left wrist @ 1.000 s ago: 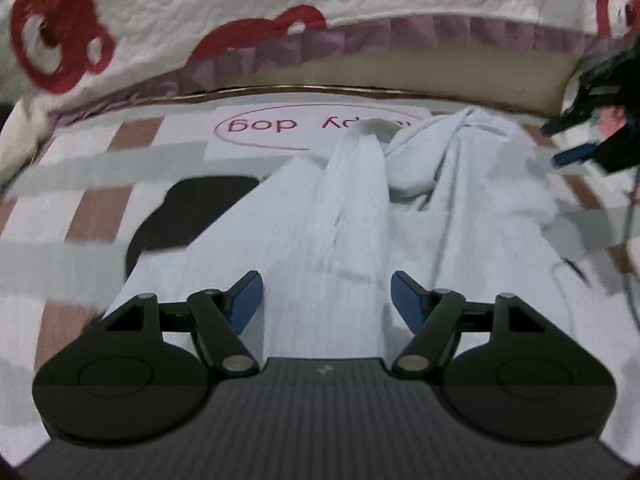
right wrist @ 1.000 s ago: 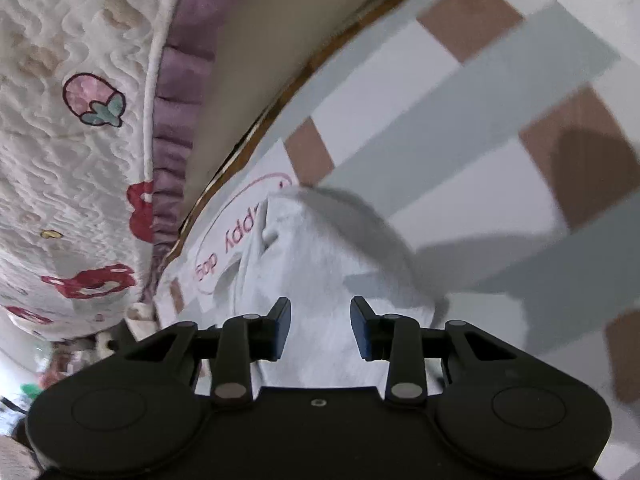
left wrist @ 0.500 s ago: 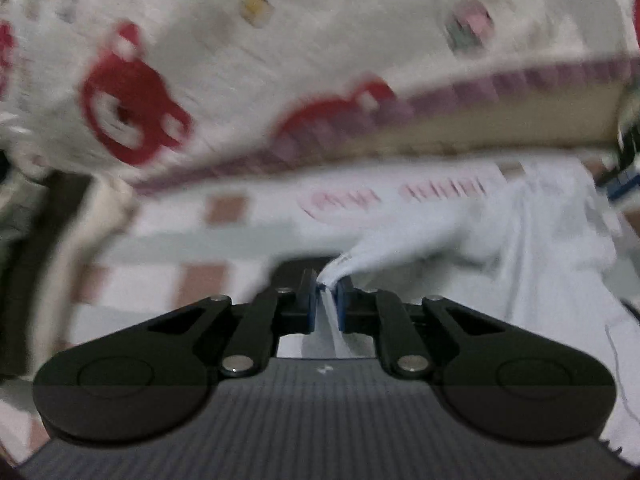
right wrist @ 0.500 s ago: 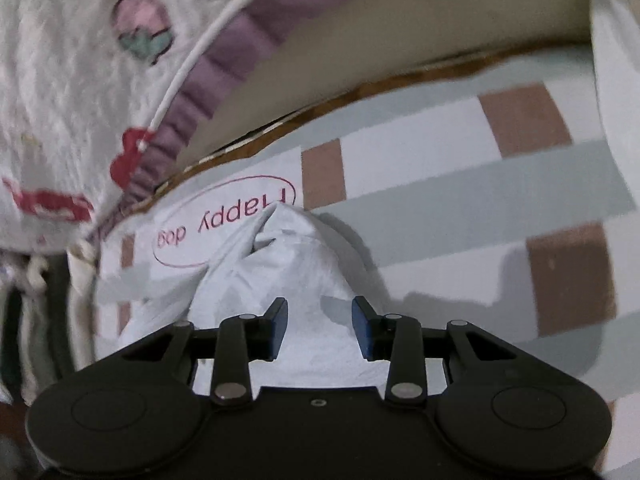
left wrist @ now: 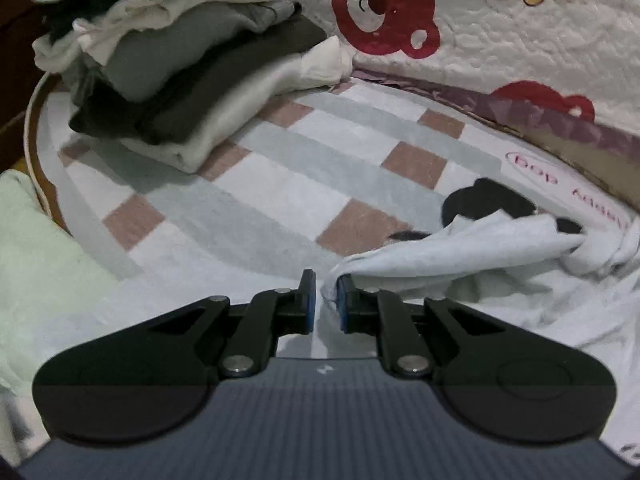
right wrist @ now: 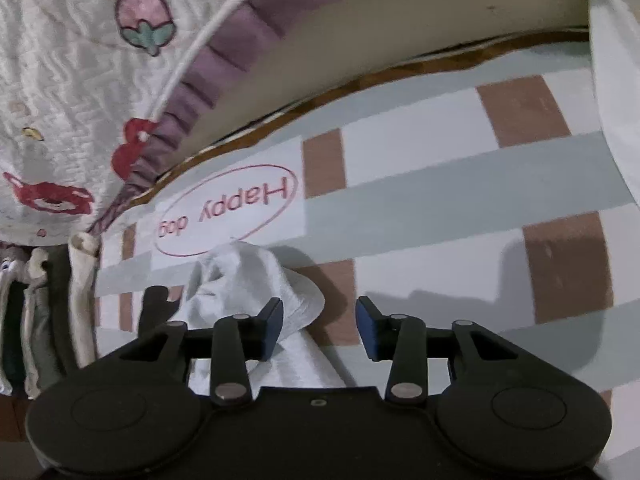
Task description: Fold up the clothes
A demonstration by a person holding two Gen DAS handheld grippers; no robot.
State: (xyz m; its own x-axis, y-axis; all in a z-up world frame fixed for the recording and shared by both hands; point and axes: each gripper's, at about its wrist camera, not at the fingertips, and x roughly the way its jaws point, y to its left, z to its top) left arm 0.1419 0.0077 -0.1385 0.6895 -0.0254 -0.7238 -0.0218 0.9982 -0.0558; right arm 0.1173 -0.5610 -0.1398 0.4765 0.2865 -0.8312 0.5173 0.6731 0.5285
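Left gripper [left wrist: 325,295]: my jaws are easing open, narrow, with a corner of the white garment [left wrist: 460,248] still pinched between the blue pads [left wrist: 343,304]. From that corner the garment runs rightward in a taut band across the checked mat [left wrist: 280,184], bunching near the "Happy dog" label [right wrist: 228,210]. A stack of folded clothes [left wrist: 188,80] sits on the mat's far left, well apart from the label. Right gripper [right wrist: 320,320]: my jaws are opening wide, nothing pressed between them; the garment's crumpled end lies just below the label, behind my left-hand pad [right wrist: 271,326], with bare mat between the fingers.
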